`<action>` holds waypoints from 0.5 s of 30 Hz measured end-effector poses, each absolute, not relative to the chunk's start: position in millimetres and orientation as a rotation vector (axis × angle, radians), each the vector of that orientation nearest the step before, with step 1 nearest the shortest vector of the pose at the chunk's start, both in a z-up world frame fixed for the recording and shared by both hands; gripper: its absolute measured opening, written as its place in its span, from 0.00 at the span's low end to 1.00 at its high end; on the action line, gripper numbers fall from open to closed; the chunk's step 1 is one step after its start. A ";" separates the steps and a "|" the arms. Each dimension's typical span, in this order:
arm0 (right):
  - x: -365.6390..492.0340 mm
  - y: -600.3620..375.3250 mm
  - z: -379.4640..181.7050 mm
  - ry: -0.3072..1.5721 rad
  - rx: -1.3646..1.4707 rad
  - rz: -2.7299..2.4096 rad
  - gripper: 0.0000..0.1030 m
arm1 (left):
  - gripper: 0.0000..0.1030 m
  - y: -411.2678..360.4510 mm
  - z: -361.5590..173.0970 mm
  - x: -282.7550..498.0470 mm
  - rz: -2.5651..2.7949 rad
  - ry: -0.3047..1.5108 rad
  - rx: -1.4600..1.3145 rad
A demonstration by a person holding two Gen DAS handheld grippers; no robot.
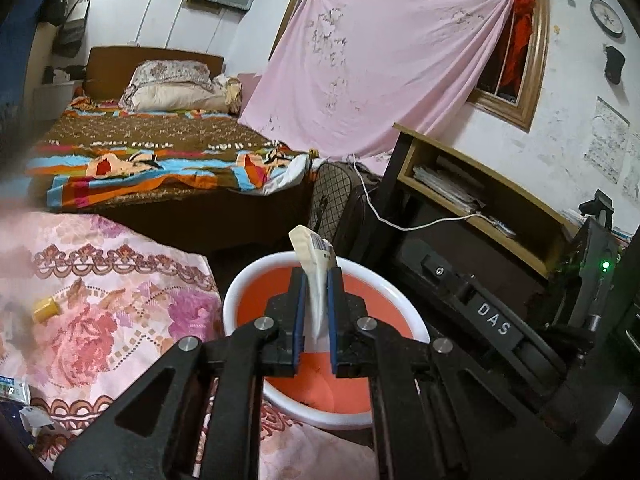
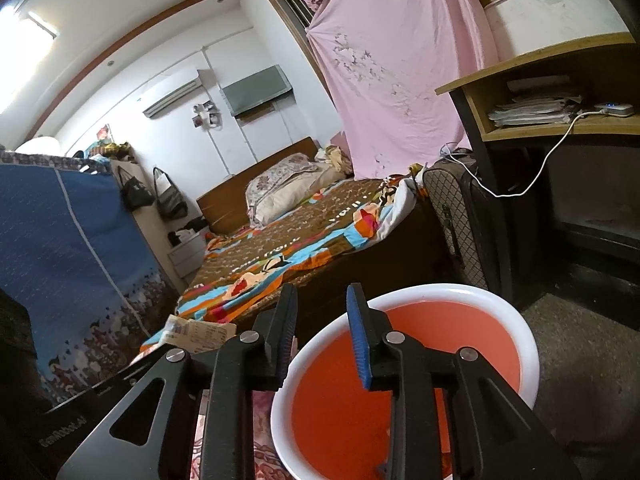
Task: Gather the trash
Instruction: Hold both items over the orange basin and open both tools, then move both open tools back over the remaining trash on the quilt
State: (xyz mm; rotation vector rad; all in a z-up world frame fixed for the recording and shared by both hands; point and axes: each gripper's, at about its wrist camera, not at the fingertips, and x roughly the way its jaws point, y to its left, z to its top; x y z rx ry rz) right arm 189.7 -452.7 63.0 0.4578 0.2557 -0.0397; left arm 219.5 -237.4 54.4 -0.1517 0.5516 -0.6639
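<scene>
The left tool (image 1: 316, 304) is clamped on a pale wrapper (image 1: 314, 264), holding it upright over the orange bin (image 1: 240, 292), likely so that it drops inside on release. The right tool (image 2: 322, 334) stands apart with nothing between its jaws, above the bin's near rim. A yellow cap (image 1: 47, 309) lies on the floral cloth (image 1: 120, 280) beside the bin, probably trash left to collect.

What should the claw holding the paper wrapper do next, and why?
Probably open and drop it. The left gripper is shut on the wrapper, which already hangs over the orange bin. The right gripper is open and holds nothing.
</scene>
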 end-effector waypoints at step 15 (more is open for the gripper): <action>189.8 -446.7 63.1 0.256 0.443 -0.046 0.38 | 0.20 -224.5 52.0 223.8 -0.633 0.589 -0.174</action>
